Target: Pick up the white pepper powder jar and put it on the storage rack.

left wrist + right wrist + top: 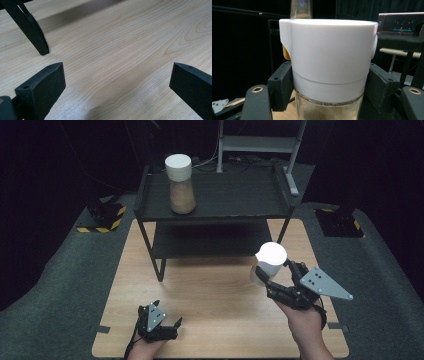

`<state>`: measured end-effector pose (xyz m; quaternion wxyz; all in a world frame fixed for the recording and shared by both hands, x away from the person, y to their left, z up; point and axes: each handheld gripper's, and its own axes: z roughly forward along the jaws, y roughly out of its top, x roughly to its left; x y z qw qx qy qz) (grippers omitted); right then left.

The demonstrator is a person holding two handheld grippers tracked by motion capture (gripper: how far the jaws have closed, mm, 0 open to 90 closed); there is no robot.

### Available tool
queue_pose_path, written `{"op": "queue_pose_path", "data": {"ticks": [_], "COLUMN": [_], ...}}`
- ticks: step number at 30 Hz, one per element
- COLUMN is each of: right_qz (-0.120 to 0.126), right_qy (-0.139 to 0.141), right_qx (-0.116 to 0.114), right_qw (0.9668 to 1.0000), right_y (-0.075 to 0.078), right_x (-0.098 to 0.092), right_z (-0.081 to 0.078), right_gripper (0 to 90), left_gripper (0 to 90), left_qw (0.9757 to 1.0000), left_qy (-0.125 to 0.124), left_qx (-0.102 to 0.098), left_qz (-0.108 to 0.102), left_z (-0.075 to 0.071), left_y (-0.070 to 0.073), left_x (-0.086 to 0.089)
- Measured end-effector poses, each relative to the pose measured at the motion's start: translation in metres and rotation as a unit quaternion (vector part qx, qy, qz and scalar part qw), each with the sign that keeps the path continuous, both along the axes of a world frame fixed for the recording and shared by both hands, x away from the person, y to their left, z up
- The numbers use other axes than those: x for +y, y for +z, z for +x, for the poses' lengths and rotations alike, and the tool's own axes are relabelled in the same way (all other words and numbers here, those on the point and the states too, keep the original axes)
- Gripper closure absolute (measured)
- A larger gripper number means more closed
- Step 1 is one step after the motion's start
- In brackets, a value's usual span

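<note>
In the high view the right gripper is clamped on a glass jar with a white lid, and the jar is in the air above the right part of the wooden table, in front of the right leg of the black shelf rack. The jar looks a little tilted there, with its lid towards the camera, and the person's right hand comes in from the bottom edge and carries the gripper. In the right gripper view the two black jaws press on both sides of the jar, at the lower edge of the white lid and just above the glass part; inside the glass there is a brownish powder. A small yellow part is visible at the left side of the lid. The left gripper rests low over the near left part of the table, well apart from the jar, and its jaws stand wide apart with nothing between them. In the left gripper view only the bare wood lies between the jaws, and one black leg of the rack stands on the table at the upper left. On the top shelf of the rack, at its left side, a second jar of the same kind stands upright, with a white lid and brown powder inside.
</note>
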<state>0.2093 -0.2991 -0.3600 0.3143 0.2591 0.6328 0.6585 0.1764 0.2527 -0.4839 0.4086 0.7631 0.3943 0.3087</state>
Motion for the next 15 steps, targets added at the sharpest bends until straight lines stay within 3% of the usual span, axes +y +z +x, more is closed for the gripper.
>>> {"op": "queue_pose_path", "data": {"ticks": [15], "right_qz": [0.002], "right_qy": [-0.017], "right_qx": [-0.017], "right_qw": [0.9997], "right_y": [0.035], "right_x": [0.007], "right_z": [0.008], "right_gripper": [29.9], "left_gripper": [0.7], "left_qw": [1.0000], "left_qy": [-0.003], "left_qx": [0.002], "left_qz": [-0.003], "left_z": [0.001], "left_y": [0.000], "left_x": [0.002]}}
